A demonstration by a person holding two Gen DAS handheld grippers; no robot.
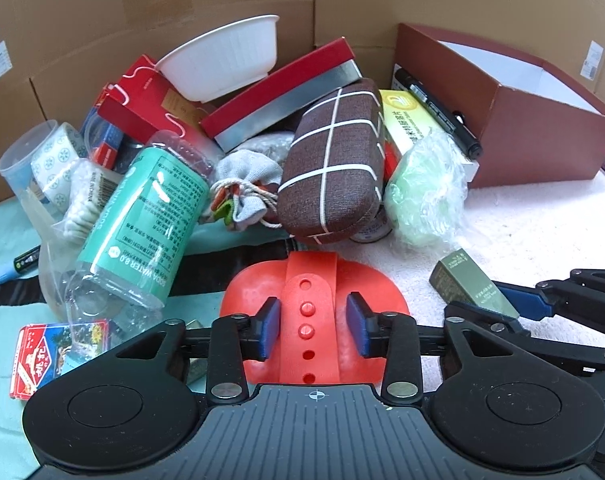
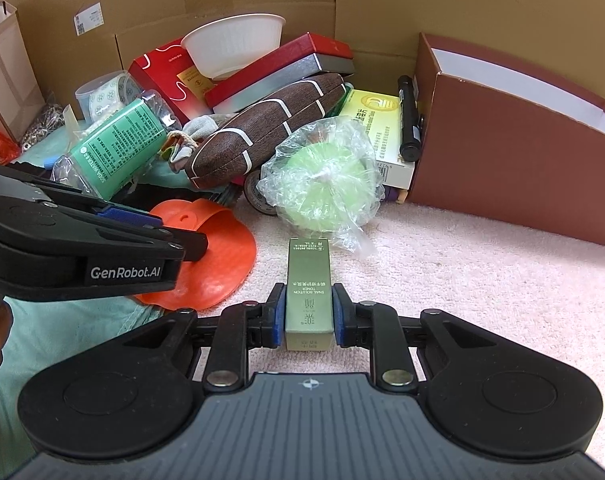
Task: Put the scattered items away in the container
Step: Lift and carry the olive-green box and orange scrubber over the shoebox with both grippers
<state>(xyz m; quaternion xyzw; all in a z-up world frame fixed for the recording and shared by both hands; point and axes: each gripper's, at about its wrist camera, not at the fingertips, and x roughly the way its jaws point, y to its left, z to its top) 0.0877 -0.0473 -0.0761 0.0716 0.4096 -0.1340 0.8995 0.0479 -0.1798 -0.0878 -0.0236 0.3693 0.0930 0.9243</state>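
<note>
Right gripper (image 2: 305, 314), pads clamped on both long sides of an olive-green toner box (image 2: 308, 292), which lies on the pale pink towel (image 2: 482, 280) pointing away from the camera. Ahead and to the right of this gripper stands the brown container (image 2: 514, 156), open at the top with a white inside. Directly ahead, just past the box's far end, lies a green ball wrapped in clear plastic (image 2: 326, 176). Left gripper (image 1: 313, 330), jaws spread, one pad on each side of the raised strap of an orange silicone piece (image 1: 310, 312), neither pad pressing on it. Beyond the left gripper lies a brown checked case (image 1: 334, 164); ahead to its left, a green-labelled soda water bottle (image 1: 146, 224).
</note>
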